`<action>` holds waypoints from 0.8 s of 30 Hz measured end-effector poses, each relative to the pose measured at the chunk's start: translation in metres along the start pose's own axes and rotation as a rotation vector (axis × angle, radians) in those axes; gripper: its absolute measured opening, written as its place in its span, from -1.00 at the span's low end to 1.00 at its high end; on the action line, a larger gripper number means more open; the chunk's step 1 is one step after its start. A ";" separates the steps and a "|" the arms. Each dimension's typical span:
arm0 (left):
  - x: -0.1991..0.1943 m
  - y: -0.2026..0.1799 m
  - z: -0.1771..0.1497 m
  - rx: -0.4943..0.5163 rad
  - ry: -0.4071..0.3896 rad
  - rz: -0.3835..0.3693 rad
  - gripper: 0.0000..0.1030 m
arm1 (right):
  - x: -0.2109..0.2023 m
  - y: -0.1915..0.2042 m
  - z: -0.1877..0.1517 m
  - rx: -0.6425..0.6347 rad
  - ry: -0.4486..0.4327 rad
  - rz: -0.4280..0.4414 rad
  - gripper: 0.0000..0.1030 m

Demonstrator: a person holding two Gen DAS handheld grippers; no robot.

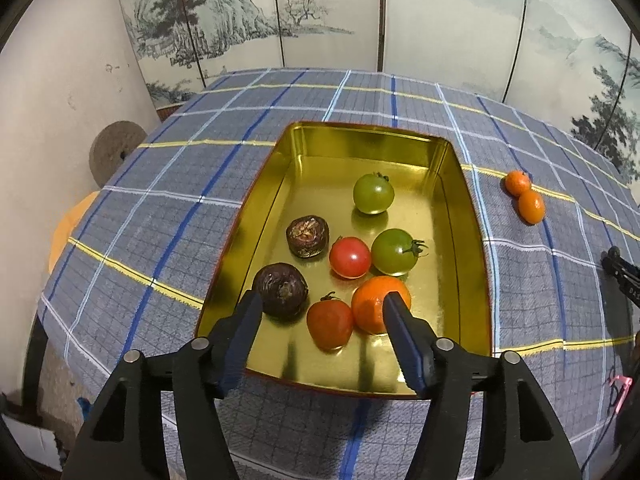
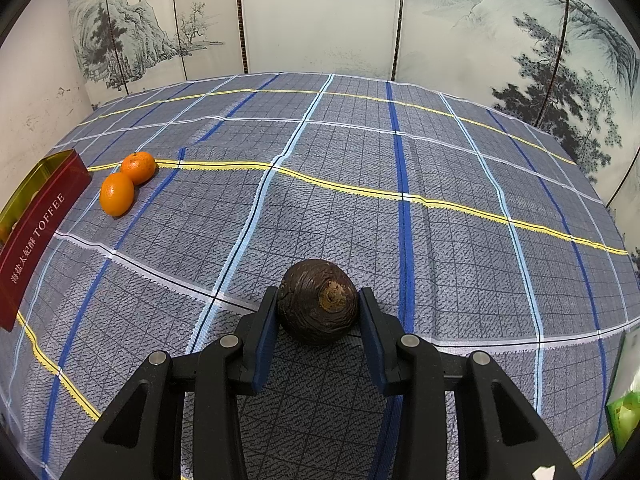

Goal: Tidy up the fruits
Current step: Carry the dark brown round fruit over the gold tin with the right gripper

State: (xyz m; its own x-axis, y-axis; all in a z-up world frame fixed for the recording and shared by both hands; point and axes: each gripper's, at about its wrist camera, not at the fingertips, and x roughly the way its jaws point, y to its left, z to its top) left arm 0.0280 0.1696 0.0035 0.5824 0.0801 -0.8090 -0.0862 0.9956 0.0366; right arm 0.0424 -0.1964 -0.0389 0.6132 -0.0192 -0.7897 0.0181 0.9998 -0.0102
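A gold tin tray (image 1: 460,208) with red outer walls sits on the plaid tablecloth. It holds two green tomatoes (image 1: 373,193), two red tomatoes (image 1: 349,257), an orange mandarin (image 1: 374,304) and two dark brown water chestnuts (image 1: 280,288). My left gripper (image 1: 322,308) is open and empty, hovering over the tray's near end. My right gripper (image 2: 318,304) has its pads against both sides of a third dark brown water chestnut (image 2: 318,300) resting on the cloth. Two mandarins (image 2: 126,182) lie on the cloth right of the tray; they also show in the left wrist view (image 1: 525,196).
The tray's red side wall (image 2: 36,232), marked TOFFEE, is at the left edge of the right wrist view. A painted folding screen (image 2: 320,12) stands behind the table. A green packet (image 2: 624,412) lies at the table's right edge. The right gripper's body (image 1: 622,276) shows at the far right.
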 end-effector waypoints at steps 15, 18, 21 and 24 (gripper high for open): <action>-0.014 -0.010 -0.009 0.041 -0.071 0.005 0.48 | 0.000 -0.001 0.000 -0.013 0.007 -0.027 -0.32; -0.015 -0.010 -0.010 0.042 -0.071 0.004 0.50 | -0.005 0.002 0.001 -0.021 0.002 -0.028 -0.32; -0.015 -0.010 -0.011 0.033 -0.071 0.001 0.50 | -0.008 0.008 0.006 -0.028 -0.002 -0.017 -0.32; -0.015 -0.011 -0.015 0.023 -0.070 -0.004 0.50 | -0.012 0.014 0.008 -0.043 -0.008 -0.001 -0.32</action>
State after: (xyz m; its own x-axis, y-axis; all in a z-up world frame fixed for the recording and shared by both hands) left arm 0.0081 0.1570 0.0071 0.6378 0.0784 -0.7662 -0.0655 0.9967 0.0475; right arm 0.0417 -0.1819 -0.0242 0.6192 -0.0200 -0.7850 -0.0149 0.9992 -0.0373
